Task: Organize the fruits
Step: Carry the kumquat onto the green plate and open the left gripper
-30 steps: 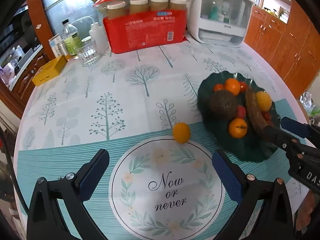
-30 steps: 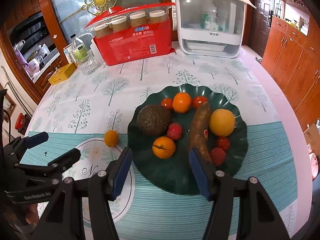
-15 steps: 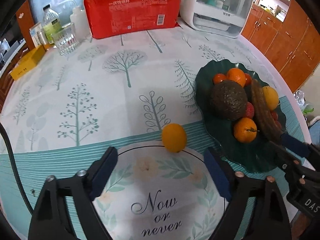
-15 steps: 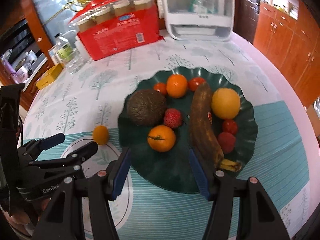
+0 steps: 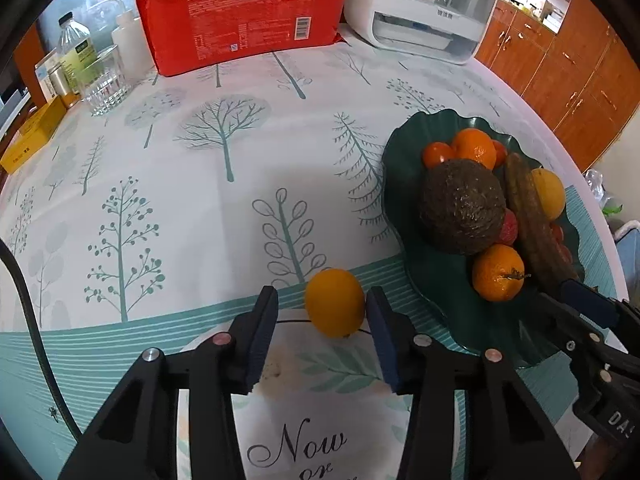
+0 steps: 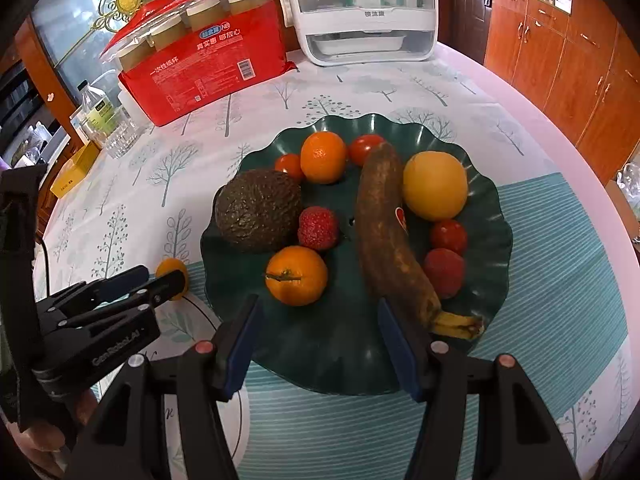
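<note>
One small orange fruit (image 5: pixel 335 303) is seen on the table (image 5: pixel 200 208), just left of the green plate (image 5: pixel 436 292), at the edge of a round printed mat (image 5: pixel 320 420). It is bracketed by the fingers of the left gripper (image 5: pixel 322 320): the right pad appears to touch it, while a gap is left at the other side, so the fingers are apart.

On the plate are counted two mandarins (image 6: pixel 297 275), one yellow-orange round fruit (image 6: pixel 435 191), one avocado (image 6: pixel 258 209), one browned banana (image 6: pixel 387 236), three small tomatoes (image 6: pixel 449 237) and two strawberries (image 6: pixel 318 227).

The right gripper (image 6: pixel 318 340) is held over the plate's near rim, fingers apart around nothing.

At the far side of the table are seen one red pack of paper cups (image 5: pixel 244 16), one white appliance (image 5: pixel 424 4), one glass (image 5: pixel 105 84), bottles and a yellow box (image 5: pixel 30 136).
</note>
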A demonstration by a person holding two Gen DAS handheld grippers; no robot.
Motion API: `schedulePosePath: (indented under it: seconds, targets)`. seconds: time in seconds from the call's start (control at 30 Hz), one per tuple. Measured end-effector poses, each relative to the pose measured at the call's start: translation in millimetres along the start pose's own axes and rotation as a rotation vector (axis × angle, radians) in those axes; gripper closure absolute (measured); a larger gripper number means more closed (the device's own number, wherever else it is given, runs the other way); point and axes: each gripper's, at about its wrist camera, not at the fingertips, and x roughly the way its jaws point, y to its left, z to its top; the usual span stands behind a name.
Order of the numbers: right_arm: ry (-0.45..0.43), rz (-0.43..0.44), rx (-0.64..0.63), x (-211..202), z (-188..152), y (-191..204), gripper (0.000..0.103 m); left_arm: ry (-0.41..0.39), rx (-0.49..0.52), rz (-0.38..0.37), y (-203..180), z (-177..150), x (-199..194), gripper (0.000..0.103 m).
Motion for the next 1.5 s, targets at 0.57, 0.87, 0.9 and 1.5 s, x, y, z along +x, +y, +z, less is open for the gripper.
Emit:
schedulePosePath:
  seconds: [0.57,0.87,0.9,1.5]
  targets:
    - [-0.023,-0.01,0.012,-11,0,-10,0.043,0.013,-0.041,-0.022,-6,-7,-13,0.074]
    - [-0.059,-0.007,0.04,-29,0,-27,0.043,-0.051,0.029,-0.096,-43,-11,-66,0.074]
    - [-0.065,-0.006,0.044,-32,1,-29,0.043,-0.061,0.039,-0.106,-49,-9,-72,0.074]
    - [-0.142,-0.095,0.104,-69,23,-87,0.043,-0.092,0.168,-0.124,-131,70,-60,0.074]
